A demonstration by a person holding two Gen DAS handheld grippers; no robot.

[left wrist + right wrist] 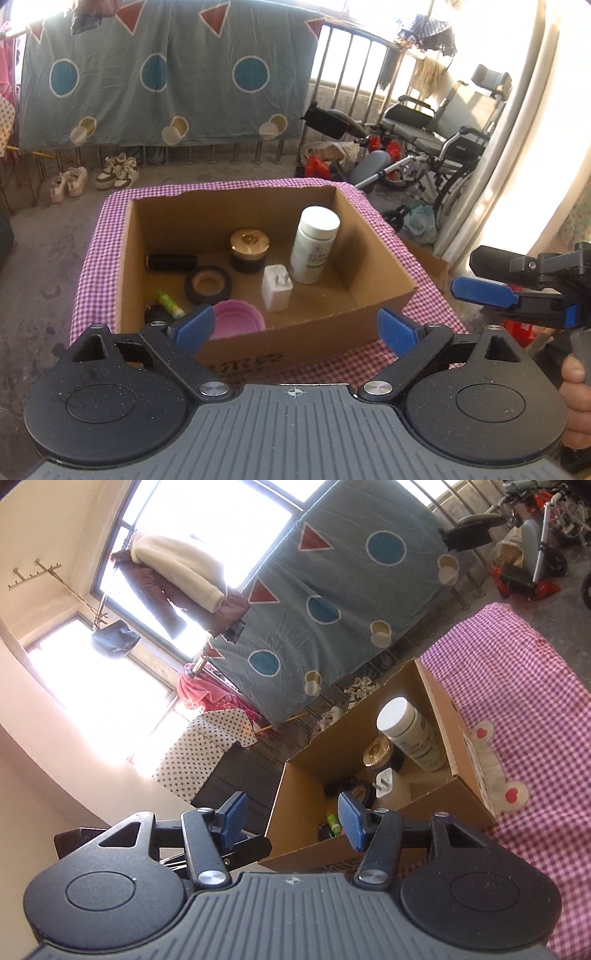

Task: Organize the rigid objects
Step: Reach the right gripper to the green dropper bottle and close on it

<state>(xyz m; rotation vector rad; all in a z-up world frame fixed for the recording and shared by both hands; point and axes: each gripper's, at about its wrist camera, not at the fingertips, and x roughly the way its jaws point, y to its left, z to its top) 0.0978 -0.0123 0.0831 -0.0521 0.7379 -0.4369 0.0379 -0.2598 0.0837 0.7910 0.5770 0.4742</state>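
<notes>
The cardboard box sits on the checkered table, filling most of it up to the far edge. Inside stand a white bottle toward the right wall, a gold-lidded jar, a white plug, a tape roll and a pink lid. The left gripper hovers at the table's near edge, jaws released and empty. The right gripper, tilted, also has its jaws spread, holding nothing.
</notes>
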